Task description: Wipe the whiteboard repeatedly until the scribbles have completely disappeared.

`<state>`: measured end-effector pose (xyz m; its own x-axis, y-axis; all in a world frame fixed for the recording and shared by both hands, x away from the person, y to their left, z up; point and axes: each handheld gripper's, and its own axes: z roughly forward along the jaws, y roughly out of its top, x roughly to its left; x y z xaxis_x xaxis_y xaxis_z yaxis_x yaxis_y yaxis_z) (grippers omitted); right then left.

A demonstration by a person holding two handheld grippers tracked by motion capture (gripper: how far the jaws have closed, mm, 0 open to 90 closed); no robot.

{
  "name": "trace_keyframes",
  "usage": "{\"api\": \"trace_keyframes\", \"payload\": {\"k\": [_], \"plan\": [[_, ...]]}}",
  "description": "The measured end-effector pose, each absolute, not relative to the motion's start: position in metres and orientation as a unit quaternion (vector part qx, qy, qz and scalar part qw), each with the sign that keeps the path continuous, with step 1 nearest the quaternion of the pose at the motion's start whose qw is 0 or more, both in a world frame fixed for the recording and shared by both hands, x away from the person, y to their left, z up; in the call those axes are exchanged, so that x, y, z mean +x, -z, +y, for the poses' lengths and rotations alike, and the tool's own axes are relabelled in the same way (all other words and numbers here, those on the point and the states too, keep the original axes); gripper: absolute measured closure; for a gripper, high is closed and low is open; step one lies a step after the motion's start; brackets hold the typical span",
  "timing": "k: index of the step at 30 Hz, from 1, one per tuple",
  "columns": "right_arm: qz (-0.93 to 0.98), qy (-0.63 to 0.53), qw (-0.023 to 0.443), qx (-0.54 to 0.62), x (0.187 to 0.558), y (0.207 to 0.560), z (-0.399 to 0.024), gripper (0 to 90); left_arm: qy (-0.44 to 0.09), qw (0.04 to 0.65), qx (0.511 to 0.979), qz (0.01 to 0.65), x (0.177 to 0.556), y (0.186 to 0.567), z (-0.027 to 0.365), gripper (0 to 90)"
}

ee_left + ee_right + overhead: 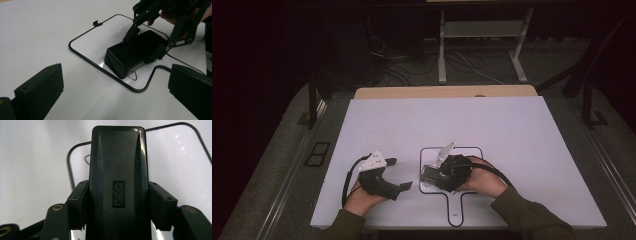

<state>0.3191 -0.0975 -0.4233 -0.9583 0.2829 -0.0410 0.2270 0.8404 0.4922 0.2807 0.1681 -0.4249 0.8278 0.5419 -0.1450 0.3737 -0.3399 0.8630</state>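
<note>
High view has the right hand-held gripper (432, 176) clamped on a black box-shaped device (433, 175), low over the white surface (492, 130) and inside the black outline (451, 149) drawn on it. In the right gripper view the jaws squeeze the device (118, 170) from both long sides, and there's a small "deli" logo (118, 194) on top. The left gripper view shows the device (135, 51) tilted, its near end on the surface and the held end a bit raised. The left hand-held gripper (404, 186) sits just left of the outline, jaws spread wide with nothing between them.
</note>
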Motion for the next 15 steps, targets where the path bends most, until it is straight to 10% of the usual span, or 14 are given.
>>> {"api": "trace_keyframes", "payload": {"k": [15], "plan": [[0.953,-0.241,0.08,0.167,0.336,0.422,-0.112,38.6,-0.083,0.5,0.815,0.281,0.28,0.425,0.168,0.0]]}}
